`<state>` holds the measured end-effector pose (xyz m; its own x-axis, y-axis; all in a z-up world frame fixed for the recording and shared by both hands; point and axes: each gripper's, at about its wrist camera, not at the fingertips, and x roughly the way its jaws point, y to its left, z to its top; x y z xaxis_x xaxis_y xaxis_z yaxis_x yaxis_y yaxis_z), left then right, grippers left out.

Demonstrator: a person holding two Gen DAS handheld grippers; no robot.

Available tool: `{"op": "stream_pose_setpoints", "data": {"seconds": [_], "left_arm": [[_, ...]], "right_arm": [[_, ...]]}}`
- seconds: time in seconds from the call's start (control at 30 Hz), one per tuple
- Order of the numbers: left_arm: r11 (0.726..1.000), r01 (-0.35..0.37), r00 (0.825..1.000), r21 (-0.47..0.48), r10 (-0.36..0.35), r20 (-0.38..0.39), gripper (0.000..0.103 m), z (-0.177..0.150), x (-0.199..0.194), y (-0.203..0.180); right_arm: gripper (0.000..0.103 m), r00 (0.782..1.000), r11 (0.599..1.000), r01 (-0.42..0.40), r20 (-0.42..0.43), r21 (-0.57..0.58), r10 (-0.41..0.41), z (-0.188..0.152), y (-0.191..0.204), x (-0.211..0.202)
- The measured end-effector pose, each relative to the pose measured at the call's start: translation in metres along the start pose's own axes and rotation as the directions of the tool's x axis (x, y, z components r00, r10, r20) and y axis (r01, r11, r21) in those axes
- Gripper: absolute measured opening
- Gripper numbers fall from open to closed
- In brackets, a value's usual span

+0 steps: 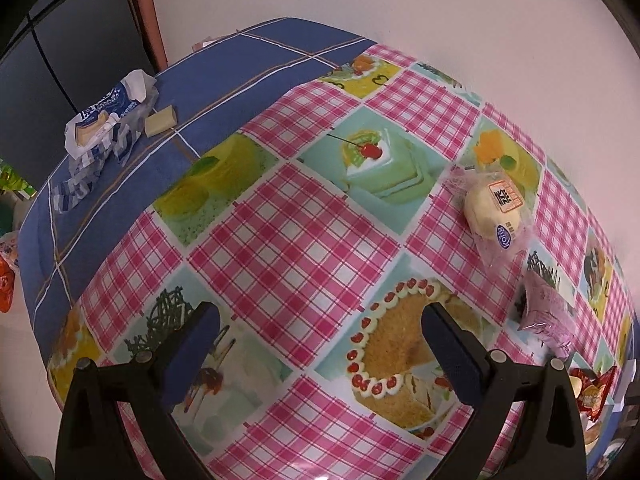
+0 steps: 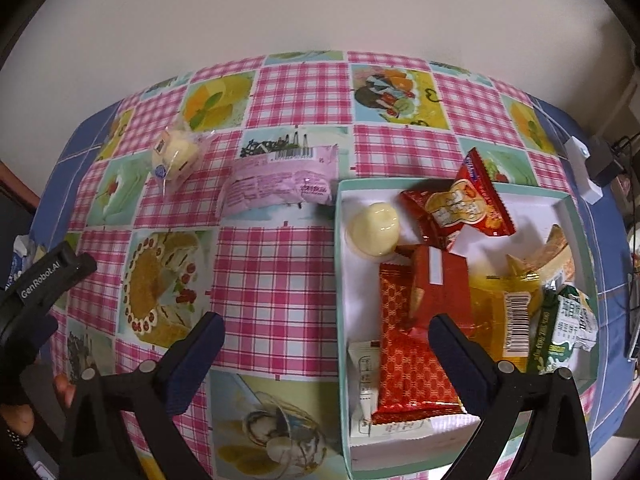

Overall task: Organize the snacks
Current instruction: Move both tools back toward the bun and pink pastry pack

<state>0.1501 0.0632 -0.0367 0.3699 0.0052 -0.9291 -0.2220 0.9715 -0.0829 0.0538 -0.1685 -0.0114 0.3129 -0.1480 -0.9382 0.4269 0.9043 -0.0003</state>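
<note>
At the far left of the tabletop (image 1: 100,216), on its blue cloth, a torn blue-and-white wrapper (image 1: 100,120) lies open beside a bare pale wafer (image 1: 161,121); its print is too blurred to read. The left gripper (image 1: 320,348) hangs over the pink checked cloth with jaws spread and nothing between them. Further right, two snacks wait outside the box: a wrapped bun (image 2: 176,156), whose round blue sticker and orange label cannot be made out, and just beside it a pink packet (image 2: 280,184) showing a barcode and fine print. The right gripper (image 2: 326,360), stamped "GenRobot.AI" on its twin's arm, stands released, empty, straddling the box's left wall. The box (image 2: 340,280) already holds a jelly cup (image 2: 374,228), red packets (image 2: 416,340), a yellow pack (image 2: 504,312) and a green one (image 2: 568,328). The sorting looks mostly done; the bun and pink packet, perhaps the opened wafer too, appear to remain.
</note>
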Motion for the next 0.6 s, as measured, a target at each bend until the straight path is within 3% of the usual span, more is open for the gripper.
{"op": "stream_pose_setpoints", "data": {"seconds": [0.33,0.6], "left_arm": [[0.999,0.028,1.000,0.044,-0.028,-0.008,0.101,0.006,0.007,-0.001],[0.992,0.110,0.994,0.060,-0.108,-0.036,0.101,0.016,0.020,-0.012]], "right_arm": [[0.103,1.000,0.999,-0.026,0.008,-0.024,0.026,-0.001,0.013,0.009],[0.103,0.999,0.998,-0.046,0.020,-0.050,0.047,0.008,0.022,0.017]]}}
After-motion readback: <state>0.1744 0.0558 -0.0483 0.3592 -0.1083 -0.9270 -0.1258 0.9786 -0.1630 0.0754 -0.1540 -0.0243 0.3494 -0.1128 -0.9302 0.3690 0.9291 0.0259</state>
